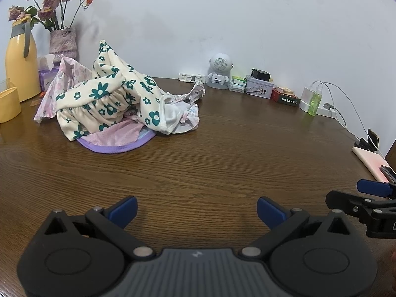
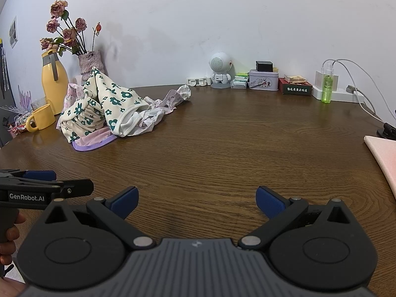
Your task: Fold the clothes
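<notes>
- Cream garment (image 1: 109,99) with green flowers, crumpled, tops the pile near the table's (image 1: 222,153) far left corner.
- Pink garment with purple trim (image 1: 116,141) lies beneath it.
- White floral piece (image 1: 185,113) sprawls just beside.

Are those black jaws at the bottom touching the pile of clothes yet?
Apart. In both wrist views a broad stretch of bare wooden table lies between each open gripper, left and right, and the clothes pile.

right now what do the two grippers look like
Both match: a black body with two round housings, a grey ribbed centre plate bearing a small logo, black angled link arms with silver pivot pins, and dark blue pads on the fingers. The left gripper shows side-on in the right view with white "GenRobot.AI" lettering. The right gripper is built the same. No cables or sleeves show.
</notes>
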A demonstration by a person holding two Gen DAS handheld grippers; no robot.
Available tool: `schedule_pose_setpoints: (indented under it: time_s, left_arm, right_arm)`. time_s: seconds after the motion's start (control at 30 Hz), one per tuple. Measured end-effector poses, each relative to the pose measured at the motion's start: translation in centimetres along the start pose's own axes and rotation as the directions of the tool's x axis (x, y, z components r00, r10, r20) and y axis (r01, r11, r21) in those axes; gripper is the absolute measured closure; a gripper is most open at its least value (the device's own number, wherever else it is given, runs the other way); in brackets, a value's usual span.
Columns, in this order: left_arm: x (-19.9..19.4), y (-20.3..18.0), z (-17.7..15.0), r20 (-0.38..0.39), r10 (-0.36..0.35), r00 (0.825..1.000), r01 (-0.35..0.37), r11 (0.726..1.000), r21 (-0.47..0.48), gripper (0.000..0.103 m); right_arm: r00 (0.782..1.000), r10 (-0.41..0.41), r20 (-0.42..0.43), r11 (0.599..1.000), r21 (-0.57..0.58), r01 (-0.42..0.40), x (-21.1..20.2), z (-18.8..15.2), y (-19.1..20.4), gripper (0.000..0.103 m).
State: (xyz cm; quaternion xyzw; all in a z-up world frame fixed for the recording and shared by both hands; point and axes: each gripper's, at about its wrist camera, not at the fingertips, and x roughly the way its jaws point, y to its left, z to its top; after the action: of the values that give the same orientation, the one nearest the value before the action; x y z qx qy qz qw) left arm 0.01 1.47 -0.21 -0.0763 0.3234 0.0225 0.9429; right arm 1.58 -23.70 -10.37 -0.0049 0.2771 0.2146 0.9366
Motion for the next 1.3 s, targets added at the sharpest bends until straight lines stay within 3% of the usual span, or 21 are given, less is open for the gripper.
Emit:
schedule_pose_setpoints:
  time_s: [0.97,1.3]
  left_arm:
    - [-0.3,0.9,1.0,0.010,0.006,1.000,-0.005,0.999,-0.033,0.000]
    - [0.8,5.0,4.3,0.015,0.022,1.000,-0.020,0.997,-0.076,0.000]
  right_arm:
    - [1.000,0.005,-0.017,1.000,0.002,-0.005,0.6,1.2,0.7,0.000]
    - [0.992,0.099,-0.081,0.994,-0.034,-0.102,3.2,5.3,1.7,0.000]
